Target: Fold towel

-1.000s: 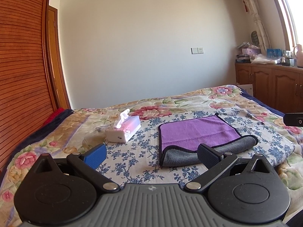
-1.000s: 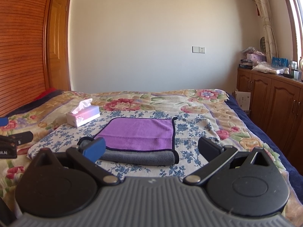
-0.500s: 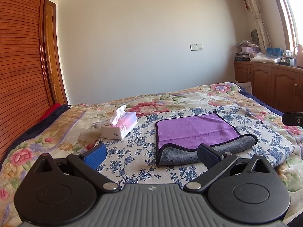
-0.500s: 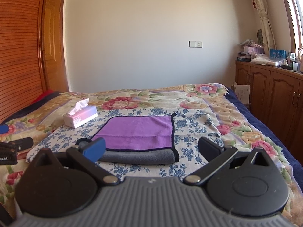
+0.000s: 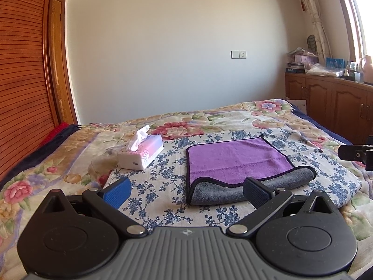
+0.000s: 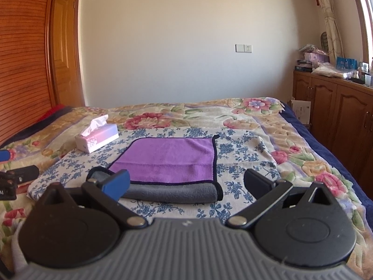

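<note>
Both tools, left tool (image 5: pixel 185 190) and right tool (image 6: pixel 186 184), hover spread near the towel (image 5: pixel 235 161); each should pinch a near corner, then lift evenly.

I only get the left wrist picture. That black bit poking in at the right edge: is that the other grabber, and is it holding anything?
Observer: Yes, that's the right gripper. Its own view shows its jaws wide apart, with nothing between them.
Operator: One of my own fingers blocks part of the towel's grey fold. Anything odd behind it?
Observer: No. In the right wrist view, that stretch of the towel shows plainly: the grey fold runs unbroken to its black-trimmed right corner.
</note>
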